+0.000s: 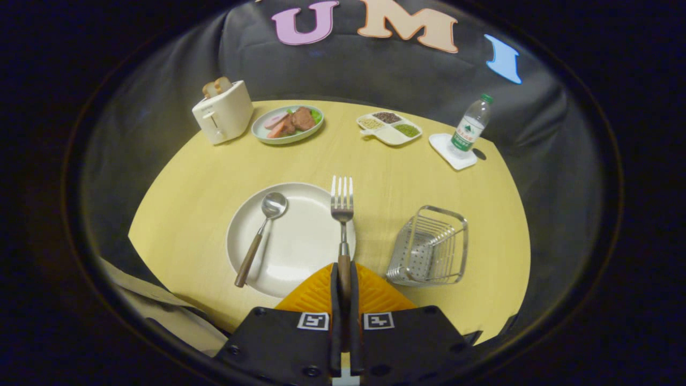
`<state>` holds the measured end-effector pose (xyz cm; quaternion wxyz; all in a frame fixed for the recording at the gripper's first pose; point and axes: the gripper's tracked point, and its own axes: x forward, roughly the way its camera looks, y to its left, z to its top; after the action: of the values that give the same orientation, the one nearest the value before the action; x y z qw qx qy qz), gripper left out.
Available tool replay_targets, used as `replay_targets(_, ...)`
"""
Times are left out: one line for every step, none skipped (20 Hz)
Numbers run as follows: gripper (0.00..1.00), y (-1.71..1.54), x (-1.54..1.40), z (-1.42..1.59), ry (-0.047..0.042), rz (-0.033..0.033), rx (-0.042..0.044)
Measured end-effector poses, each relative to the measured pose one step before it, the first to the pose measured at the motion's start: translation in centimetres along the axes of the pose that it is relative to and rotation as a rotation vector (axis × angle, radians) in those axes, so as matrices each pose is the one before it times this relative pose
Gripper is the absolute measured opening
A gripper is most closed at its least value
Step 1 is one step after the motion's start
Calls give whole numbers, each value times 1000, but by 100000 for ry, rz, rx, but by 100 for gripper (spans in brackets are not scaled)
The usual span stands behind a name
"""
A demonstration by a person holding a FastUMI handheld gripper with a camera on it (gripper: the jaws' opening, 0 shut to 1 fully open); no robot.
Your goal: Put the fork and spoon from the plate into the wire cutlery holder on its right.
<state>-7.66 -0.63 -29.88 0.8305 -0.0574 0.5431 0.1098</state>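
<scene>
The gripper (344, 279) is clenched on the brown handle of the fork (342, 206), both fingers pressing its sides, and the tines point toward twelve o'clock above the right rim of the white plate (300, 252). The spoon (262, 230) lies on the plate at about ten o'clock from the fingers, bowl up, handle slanting toward seven o'clock. The wire cutlery holder (431, 246) sits on the yellow table (193, 203) just beside the plate, at two o'clock from the fingers.
</scene>
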Motion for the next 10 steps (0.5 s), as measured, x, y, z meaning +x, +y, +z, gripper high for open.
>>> replay_targets(10, -865, -544, -96, 596, -1059, 950)
replay_targets(9, -939, -500, -45, 400, -1363, 587)
replay_targets(10, -1065, -426, -106, 449, -1645, 126)
replay_targets(10, -1010, -263, -91, 476, -1753, 81)
replay_targets(10, -954, -190, -153, 559, -1572, 279)
replay_targets(10, -757, -203, -121, 808, -995, 752)
replay_targets(10, -565, -69, -321, 1316, -634, 1198)
replay_targets(10, -545, -113, -264, 1402, -380, 1131)
replay_targets(10, -565, 133, -187, 1181, -661, 567)
replay_targets(10, -541, 120, -267, 1166, -878, 156)
